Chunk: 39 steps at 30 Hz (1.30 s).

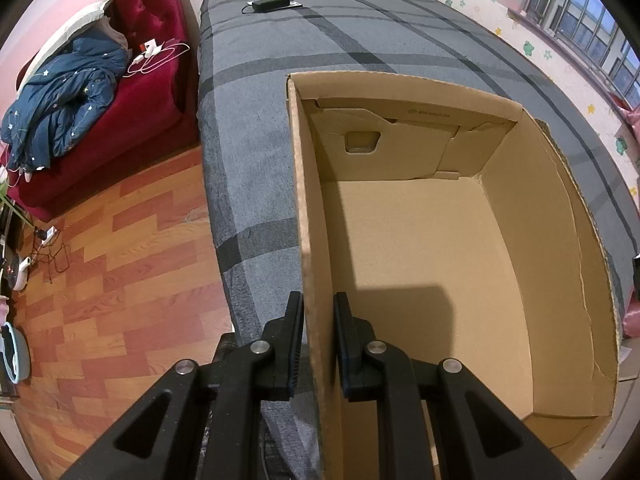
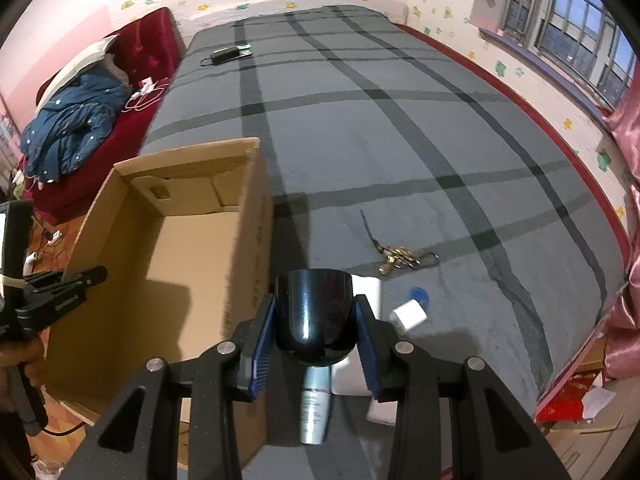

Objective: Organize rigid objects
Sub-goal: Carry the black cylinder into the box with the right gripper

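Observation:
An open cardboard box [image 1: 440, 248] stands on the grey plaid bed, with nothing inside it. My left gripper [image 1: 319, 344] is shut on the box's left wall, one finger outside and one inside. In the right wrist view the same box [image 2: 188, 248] sits at the left, and the left gripper [image 2: 68, 292] shows at its near-left wall. My right gripper [image 2: 316, 320] is shut on a dark glossy cup [image 2: 314, 312], held above the bed just right of the box. Under the cup lie a pale tube [image 2: 316, 412] and a white flat item [image 2: 360, 376].
On the bed [image 2: 400, 140] lie a brass key bunch with a strap [image 2: 400, 258], a small white cube [image 2: 409, 315] beside a blue disc, and a black device [image 2: 228, 54] far back. A red sofa [image 1: 132, 92] with a blue quilt stands left, over wooden floor [image 1: 120, 280].

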Each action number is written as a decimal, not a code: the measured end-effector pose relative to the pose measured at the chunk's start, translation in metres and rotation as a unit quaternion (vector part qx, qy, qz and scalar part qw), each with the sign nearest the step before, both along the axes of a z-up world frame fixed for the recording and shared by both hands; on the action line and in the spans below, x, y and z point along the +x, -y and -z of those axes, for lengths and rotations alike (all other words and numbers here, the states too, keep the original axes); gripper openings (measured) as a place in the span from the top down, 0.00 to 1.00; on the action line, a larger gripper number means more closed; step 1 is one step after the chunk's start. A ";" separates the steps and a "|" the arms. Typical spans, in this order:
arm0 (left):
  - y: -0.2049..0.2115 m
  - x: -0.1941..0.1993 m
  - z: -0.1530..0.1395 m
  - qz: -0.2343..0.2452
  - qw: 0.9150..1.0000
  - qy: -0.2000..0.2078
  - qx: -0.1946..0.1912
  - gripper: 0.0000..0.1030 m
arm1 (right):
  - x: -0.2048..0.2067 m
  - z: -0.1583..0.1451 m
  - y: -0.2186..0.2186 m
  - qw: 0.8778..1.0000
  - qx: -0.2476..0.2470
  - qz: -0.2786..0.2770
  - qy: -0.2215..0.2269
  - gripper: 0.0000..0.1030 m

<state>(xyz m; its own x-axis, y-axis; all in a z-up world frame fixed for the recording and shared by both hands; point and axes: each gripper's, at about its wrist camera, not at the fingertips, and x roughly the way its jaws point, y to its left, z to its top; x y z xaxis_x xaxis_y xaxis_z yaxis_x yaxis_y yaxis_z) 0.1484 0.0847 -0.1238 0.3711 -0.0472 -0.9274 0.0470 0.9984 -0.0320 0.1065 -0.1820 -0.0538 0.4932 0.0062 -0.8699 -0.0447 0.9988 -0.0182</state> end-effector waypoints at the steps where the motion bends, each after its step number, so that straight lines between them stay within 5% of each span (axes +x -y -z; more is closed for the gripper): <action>1: 0.000 0.000 0.000 0.000 1.000 0.000 0.000 0.85 | 0.002 0.000 -0.005 1.000 0.000 -0.004 0.000 0.61; 18: -0.001 0.000 0.000 -0.004 1.000 -0.001 -0.005 0.84 | 0.025 0.009 -0.079 0.997 0.009 -0.078 -0.013 0.61; 39: 0.000 0.000 0.001 -0.003 1.000 0.000 -0.004 0.84 | 0.072 0.064 -0.139 0.990 -0.004 -0.112 -0.087 0.61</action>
